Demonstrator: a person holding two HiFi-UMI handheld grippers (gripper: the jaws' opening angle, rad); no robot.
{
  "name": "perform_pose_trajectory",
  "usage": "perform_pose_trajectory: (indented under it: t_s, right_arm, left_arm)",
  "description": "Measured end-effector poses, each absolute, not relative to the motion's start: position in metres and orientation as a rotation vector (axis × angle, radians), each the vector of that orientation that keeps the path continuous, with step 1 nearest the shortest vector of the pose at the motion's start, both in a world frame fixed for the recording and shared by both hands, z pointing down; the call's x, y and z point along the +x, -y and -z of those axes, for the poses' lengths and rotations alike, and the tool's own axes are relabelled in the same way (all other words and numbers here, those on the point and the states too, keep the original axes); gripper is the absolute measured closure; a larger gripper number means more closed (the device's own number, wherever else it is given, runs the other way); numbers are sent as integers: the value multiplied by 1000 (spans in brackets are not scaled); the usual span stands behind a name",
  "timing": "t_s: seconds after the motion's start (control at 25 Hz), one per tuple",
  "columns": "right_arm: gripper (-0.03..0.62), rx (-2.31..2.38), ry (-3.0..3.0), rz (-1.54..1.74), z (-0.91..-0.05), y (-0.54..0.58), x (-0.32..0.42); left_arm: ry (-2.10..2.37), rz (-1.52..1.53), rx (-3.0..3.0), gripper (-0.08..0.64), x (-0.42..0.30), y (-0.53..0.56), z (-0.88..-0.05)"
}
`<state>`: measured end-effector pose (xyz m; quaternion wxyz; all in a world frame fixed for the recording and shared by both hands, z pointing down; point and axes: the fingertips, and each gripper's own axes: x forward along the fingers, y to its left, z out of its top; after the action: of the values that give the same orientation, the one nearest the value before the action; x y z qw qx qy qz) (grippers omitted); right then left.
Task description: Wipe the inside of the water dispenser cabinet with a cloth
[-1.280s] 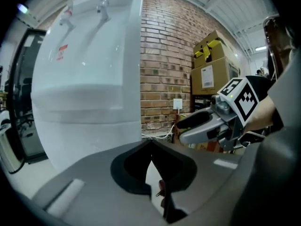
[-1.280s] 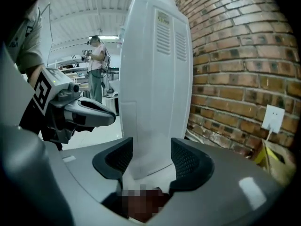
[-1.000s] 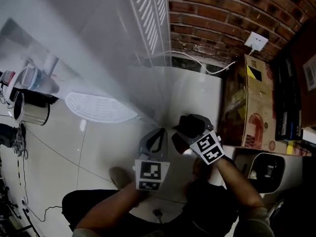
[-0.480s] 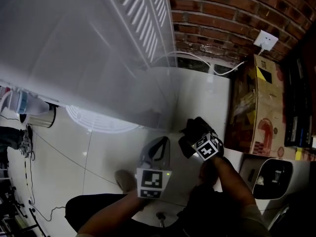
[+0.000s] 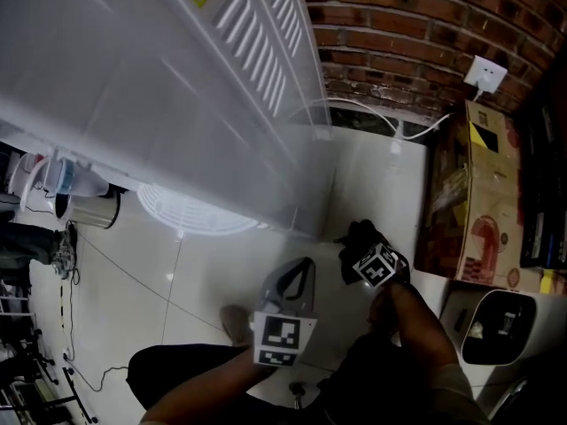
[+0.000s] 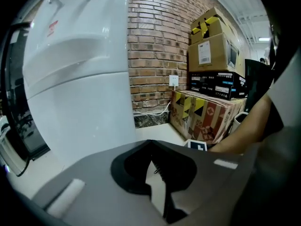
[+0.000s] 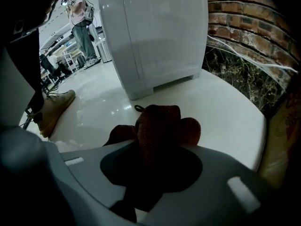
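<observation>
closing right gripper (image 7: 156, 142) jaws pinching one red cloth (image 7: 162, 121), left gripper (image 6: 151, 153) jaws pressed together, one dispenser (image 5: 168, 87)

Cloth (image 7: 160, 126) is nubby terry, dispenser (image 5: 133, 78) smooth glossy plastic, floor (image 5: 177, 273) polished tile, wall (image 5: 399, 25) rough brick

cloth (image 7: 157, 126): rust-brown | cabinet (image 5: 133, 87): white | brick wall (image 5: 399, 25): red-brown | carton (image 5: 483, 202): tan, yellow-black markings | floor (image 5: 204, 273): glossy white
</observation>
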<state>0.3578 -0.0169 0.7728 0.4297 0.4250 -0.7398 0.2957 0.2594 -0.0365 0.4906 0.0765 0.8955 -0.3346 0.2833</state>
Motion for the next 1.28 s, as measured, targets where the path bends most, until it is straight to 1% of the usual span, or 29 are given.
perform_pose_trajectory:
  t_s: [0.08, 0.28, 0.6, 0.8, 0.84, 1.0, 1.12, 1.2, 1.28]
  right_arm:
    - [493, 1061, 1860, -760, -764, 12, 355]
    - [503, 1211, 1963, -781, -696, 16, 354]
    - [505, 1433, 2092, -566, -511, 28, 371]
    - [504, 1448, 2125, -397, -398, 19, 374]
    - [503, 1458, 2122, -375, -379, 17, 373]
    - [503, 1541, 2088, -302, -304, 20, 366]
    - [503, 1647, 2096, -293, -260, 24, 359]
    - [502, 1727, 2118, -318, -244, 24, 357]
    - [502, 1789, 2137, -355, -245, 23, 356]
  left_arm:
    - [1024, -829, 2683, 560, 259, 34, -484]
    - [1032, -768, 2701, 560, 259, 18, -463]
    - [1180, -642, 2743, 560, 241, 16, -402]
    - [1281, -564, 2739, 558, 225, 27, -368]
    - [1286, -565, 2742, 530, 220, 29, -364]
    - [1295, -560, 2721, 497, 208, 40, -355]
    - [1316, -547, 2673, 437, 209, 47, -360]
    - [1330, -558, 2634, 389, 211, 52, -369]
    - [1336, -582, 2606, 348, 213, 56, -380]
